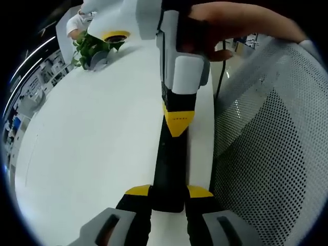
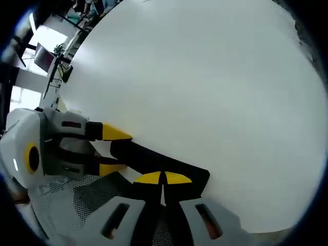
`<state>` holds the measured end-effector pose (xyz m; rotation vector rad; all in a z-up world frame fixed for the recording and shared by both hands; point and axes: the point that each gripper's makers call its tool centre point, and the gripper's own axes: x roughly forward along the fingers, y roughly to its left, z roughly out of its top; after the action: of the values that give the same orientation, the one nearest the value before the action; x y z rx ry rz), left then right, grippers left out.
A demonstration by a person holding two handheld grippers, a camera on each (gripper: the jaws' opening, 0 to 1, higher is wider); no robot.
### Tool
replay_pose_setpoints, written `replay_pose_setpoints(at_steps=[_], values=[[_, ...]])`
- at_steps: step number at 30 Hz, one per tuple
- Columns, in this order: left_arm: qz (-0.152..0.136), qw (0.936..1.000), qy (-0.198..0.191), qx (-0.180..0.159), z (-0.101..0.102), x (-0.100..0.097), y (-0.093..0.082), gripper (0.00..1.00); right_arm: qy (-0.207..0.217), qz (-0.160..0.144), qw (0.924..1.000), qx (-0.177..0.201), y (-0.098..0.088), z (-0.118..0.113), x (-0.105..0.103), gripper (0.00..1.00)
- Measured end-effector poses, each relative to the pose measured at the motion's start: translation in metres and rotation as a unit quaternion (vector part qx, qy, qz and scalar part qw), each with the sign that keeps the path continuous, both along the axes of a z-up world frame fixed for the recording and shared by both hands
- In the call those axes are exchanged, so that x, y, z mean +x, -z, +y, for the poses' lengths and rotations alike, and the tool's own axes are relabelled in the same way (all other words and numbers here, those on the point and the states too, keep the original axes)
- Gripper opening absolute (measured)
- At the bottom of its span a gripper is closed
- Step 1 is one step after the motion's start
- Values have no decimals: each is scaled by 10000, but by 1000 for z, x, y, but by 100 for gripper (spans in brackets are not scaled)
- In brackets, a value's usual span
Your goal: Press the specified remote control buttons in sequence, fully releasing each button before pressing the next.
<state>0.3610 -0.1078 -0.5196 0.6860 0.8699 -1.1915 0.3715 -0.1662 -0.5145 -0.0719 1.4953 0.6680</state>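
Black remote control [image 1: 169, 164] lying along white table [image 1: 92, 154] edge, gripped at near end between left gripper [image 1: 169, 197] fingers. In right gripper view: right gripper [image 2: 163, 180] fingers clenched together, tips apparently pressing remote. Left gripper view alone: potted plant [image 1: 92, 48], mesh chair back [image 1: 271, 143].

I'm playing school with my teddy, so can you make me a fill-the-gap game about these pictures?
1. The left hand-held gripper holds a remote whose colour is ____.
2. The table under it is coloured ____.
3. The plant has leaves coloured ____.
4. The chair is full of tiny round ____.

Missing words: black; white; green; holes.
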Motion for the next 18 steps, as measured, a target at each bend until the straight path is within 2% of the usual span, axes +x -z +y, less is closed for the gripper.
replay_pose_setpoints(at_steps=[4, 14, 18], values=[[2, 10000, 12, 5, 0, 0, 0, 25, -32, -28, 10000, -19, 1, -1, 1, 0], [9, 10000, 54, 26, 0, 0, 0, 24, 181, 159, 9996, 127, 0, -2, 1, 0], [12, 10000, 70, 40, 0, 0, 0, 24, 76, 62, 9999, 100, 0, -1, 0, 0]])
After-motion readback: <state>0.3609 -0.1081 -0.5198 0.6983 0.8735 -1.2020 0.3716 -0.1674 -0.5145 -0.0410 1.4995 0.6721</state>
